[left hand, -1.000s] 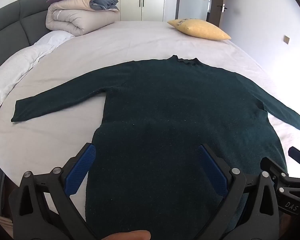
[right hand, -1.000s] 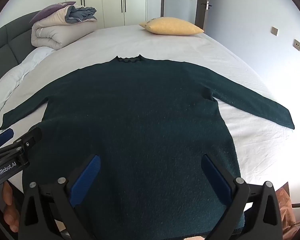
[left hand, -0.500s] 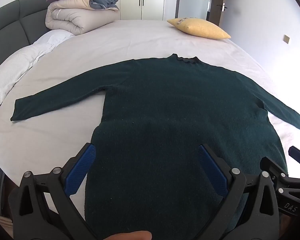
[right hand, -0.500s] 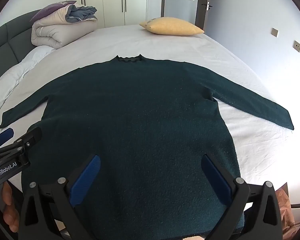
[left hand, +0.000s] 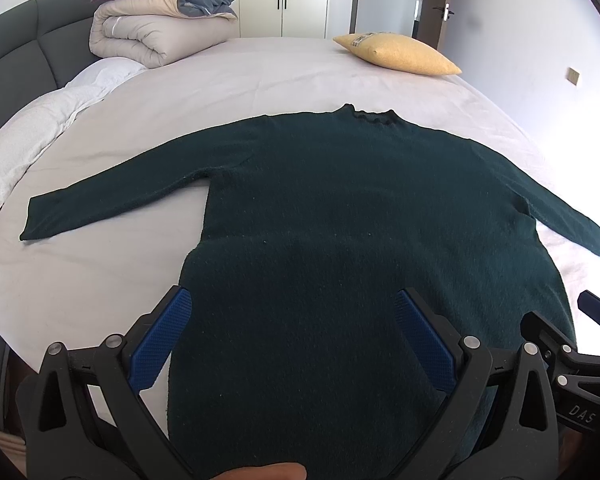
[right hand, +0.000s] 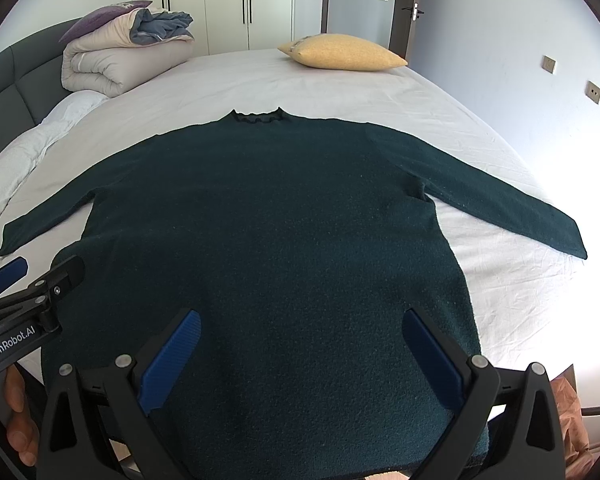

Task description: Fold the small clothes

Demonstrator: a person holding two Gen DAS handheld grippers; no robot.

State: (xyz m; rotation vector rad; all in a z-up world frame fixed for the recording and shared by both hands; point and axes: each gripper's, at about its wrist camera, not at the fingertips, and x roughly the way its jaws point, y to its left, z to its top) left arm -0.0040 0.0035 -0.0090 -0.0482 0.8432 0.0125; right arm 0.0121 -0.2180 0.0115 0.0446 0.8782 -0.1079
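A dark green long-sleeved sweater point(left hand: 340, 208) lies flat on the white bed sheet point(left hand: 260, 80), collar away from me, both sleeves spread out; it also shows in the right wrist view point(right hand: 268, 216). My left gripper point(left hand: 294, 312) is open and empty, hovering over the sweater's lower left hem area. My right gripper point(right hand: 302, 330) is open and empty over the lower right hem area. The left gripper's tip also shows at the left edge of the right wrist view point(right hand: 32, 280). The right gripper's tip shows at the right edge of the left wrist view point(left hand: 572, 332).
A rolled beige duvet point(left hand: 156, 28) lies at the far left by the dark headboard point(left hand: 24, 44). A yellow pillow point(left hand: 396, 54) lies at the far right. White bedding point(left hand: 28, 132) is bunched along the left side. Wardrobes and a door stand behind the bed.
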